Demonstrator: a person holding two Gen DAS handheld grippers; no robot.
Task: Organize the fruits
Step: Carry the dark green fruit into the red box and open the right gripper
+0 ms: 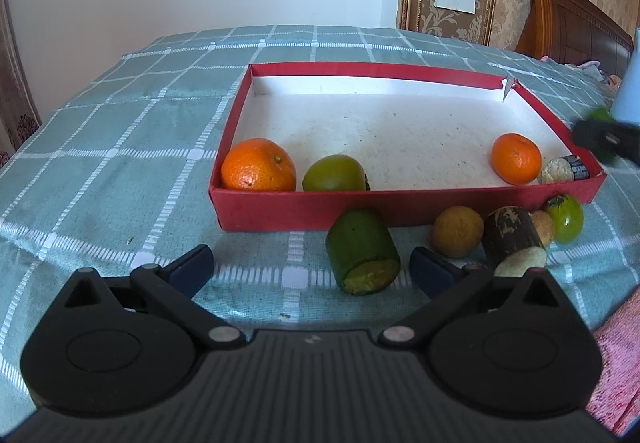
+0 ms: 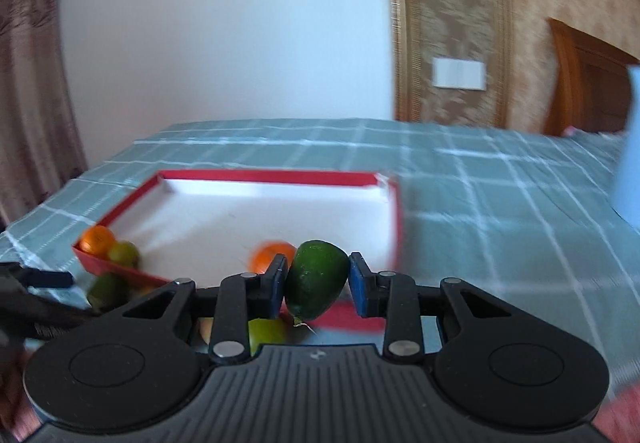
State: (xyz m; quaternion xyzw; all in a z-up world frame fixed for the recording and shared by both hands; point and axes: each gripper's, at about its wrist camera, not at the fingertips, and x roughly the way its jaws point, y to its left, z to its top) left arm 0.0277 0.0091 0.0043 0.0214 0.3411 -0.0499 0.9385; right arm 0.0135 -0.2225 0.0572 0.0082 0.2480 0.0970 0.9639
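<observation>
A red box point(image 1: 400, 205) with a white floor lies on the checked cloth. Inside it are a large orange point(image 1: 258, 166), a green fruit point(image 1: 334, 174), a small orange point(image 1: 516, 159) and a cut cane piece point(image 1: 564, 171). In front of the box lie a green cut piece point(image 1: 362, 251), a tan round fruit point(image 1: 457, 231), a dark cane piece point(image 1: 514, 241) and a green tomato point(image 1: 566, 218). My left gripper point(image 1: 310, 267) is open and empty, low before the green piece. My right gripper point(image 2: 318, 285) is shut on a dark green fruit point(image 2: 316, 279) above the box's near right corner point(image 2: 394, 203); it also shows blurred in the left wrist view point(image 1: 604, 139).
A pale blue object point(image 1: 628, 83) stands at the right beyond the box. A pink cloth point(image 1: 620, 359) lies at the near right. A wooden headboard point(image 1: 572, 15) and papered wall are behind. The cloth's left edge drops off near a curtain point(image 1: 16, 91).
</observation>
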